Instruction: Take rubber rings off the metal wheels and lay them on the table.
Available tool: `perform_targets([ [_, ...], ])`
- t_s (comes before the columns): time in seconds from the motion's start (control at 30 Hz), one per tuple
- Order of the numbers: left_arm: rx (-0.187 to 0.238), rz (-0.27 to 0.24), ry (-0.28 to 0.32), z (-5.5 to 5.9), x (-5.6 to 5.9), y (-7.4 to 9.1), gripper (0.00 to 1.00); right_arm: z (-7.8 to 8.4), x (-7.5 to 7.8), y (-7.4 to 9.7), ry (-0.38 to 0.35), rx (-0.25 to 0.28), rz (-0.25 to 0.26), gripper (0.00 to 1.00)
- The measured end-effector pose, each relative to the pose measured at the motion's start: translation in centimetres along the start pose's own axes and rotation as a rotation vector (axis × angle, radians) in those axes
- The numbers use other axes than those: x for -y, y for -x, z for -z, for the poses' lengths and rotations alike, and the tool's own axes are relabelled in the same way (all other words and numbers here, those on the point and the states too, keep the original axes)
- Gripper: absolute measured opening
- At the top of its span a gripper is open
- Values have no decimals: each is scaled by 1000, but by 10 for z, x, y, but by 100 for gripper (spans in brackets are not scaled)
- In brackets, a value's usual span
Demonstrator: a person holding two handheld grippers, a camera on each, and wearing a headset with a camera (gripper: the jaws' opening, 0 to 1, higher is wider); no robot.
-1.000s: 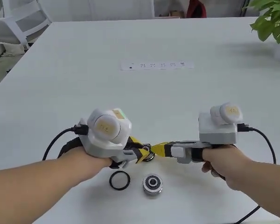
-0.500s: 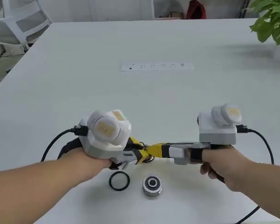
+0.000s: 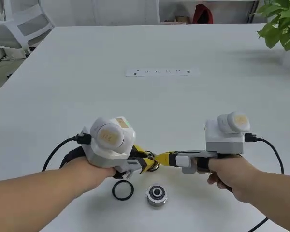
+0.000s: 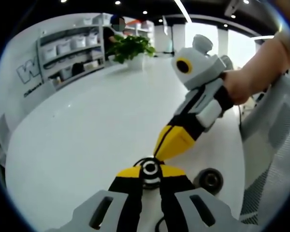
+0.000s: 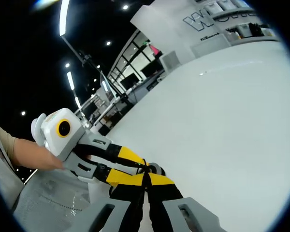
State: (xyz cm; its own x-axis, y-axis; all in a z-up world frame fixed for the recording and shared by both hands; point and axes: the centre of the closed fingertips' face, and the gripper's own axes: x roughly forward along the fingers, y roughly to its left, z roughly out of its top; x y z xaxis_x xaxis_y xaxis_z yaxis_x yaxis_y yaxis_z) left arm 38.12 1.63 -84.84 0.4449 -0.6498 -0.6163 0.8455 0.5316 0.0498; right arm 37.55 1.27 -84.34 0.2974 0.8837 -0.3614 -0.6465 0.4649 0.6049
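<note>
**A:** What lies closest to the near edge of the worktop (image 3: pixel 63 87)?

**B:** A loose rubber ring (image 3: pixel 123 190), flat on the surface. Just beside it on the right stands a second wheel (image 3: pixel 156 194), silvery outside with a dark hub. They are close but apart.

**A:** And the tongs?

**B:** They are just behind those two, tip to tip. The left gripper (image 3: pixel 146 163) comes in from the left side, and its jaws are clamped on a held wheel (image 4: pixel 150 170). That wheel sits between the yellow tips with a black band round it, raised a little off the worktop.

**A:** The other one?

**B:** The right gripper (image 3: pixel 160 158) reaches in from the right side. Its jaws are drawn narrow, almost together, and the tips are at that wheel's rim. I cannot tell whether any rubber is pinched between them. In its own view the tips (image 5: pixel 146 175) meet the left gripper's yellow ones.

**A:** Farther off?

**B:** A white power strip (image 3: pixel 157 72) lies past the middle, toward the far edge. A green plant (image 3: pixel 280 24) is by the far right corner, and a white chair (image 3: pixel 19 24) stands off the far left corner.
</note>
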Motion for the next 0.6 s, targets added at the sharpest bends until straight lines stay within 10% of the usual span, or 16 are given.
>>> perform_targets([
  [0.6,31,42,-19,-7,7,12,19,-8,-3,2,-21,14,-5,0],
])
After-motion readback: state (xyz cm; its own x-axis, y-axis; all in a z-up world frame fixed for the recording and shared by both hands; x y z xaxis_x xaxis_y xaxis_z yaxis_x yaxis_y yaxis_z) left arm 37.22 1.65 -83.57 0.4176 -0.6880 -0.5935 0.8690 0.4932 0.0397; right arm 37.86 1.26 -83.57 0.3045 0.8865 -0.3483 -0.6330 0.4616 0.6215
